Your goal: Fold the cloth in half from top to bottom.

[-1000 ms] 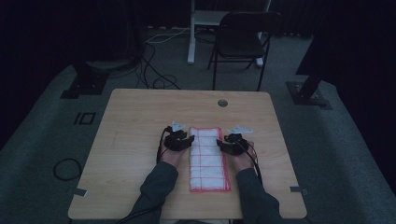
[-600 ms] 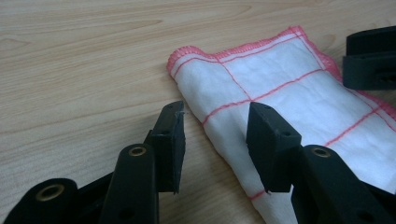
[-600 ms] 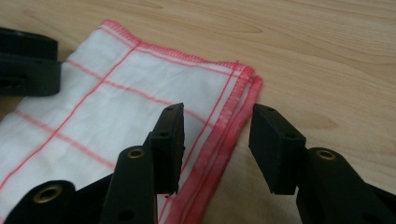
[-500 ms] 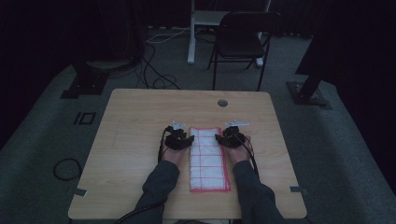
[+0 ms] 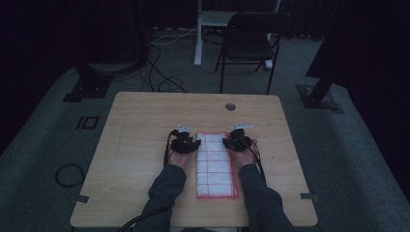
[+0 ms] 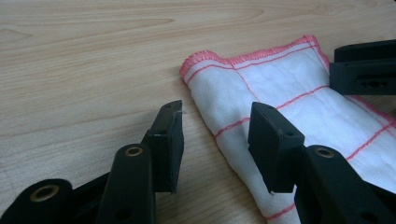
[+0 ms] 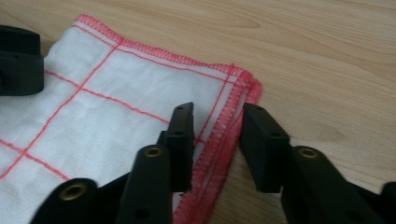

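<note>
While the left gripper [image 6: 215, 128] gapes, the right gripper [image 7: 217, 126] (closing) straddles the cloth's [image 7: 116, 107] edge, ungripped.

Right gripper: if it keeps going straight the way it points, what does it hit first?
Likely the cloth: the right gripper straddles its red-stitched side edge, with the jaws just closing and the pads not yet pressing. Beyond that corner lies bare table. Depth is hard to judge.

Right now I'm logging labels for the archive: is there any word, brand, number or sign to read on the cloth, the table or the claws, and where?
None: no readable text anywhere.
Cloth: red grid lines and a red hem, no lettering.
Table: bare wood grain.
Left claw and right claw: plain black, unmarked.
</note>
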The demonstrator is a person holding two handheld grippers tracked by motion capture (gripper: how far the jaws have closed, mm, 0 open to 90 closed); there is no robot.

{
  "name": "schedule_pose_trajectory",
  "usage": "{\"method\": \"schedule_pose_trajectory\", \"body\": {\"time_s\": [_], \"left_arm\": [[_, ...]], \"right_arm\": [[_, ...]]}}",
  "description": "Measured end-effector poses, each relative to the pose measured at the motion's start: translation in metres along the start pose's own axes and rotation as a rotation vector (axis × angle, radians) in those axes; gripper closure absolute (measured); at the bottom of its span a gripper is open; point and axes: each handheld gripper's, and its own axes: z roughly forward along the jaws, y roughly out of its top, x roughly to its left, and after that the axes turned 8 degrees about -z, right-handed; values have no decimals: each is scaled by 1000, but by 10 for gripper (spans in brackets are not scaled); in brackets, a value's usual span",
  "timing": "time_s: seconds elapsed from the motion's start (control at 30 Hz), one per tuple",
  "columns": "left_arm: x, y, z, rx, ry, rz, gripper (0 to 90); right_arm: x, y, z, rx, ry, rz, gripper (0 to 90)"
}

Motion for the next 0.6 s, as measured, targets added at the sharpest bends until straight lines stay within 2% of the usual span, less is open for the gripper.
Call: {"method": "schedule_pose_trajectory", "body": {"time_s": [0.07, 0.17, 0.3, 0.43, 0.6], "left_arm": [[-1, 0, 1, 8, -14, 8, 584], [-5, -1, 2, 27, -13, 47, 700], [-5, 3, 2, 63, -4, 41, 836], [-8, 6, 2, 72, 17, 68, 872], [-7, 10, 2, 62, 43, 76, 879]], "right_arm": [[0, 1, 0, 3, 13, 6, 729], [-1, 0, 1, -2, 45, 29, 815], [-2, 0, 1, -4, 63, 41, 848], [-3, 0, 1, -6, 71, 53, 857], [-3, 2, -3, -25, 68, 37, 862]]}}
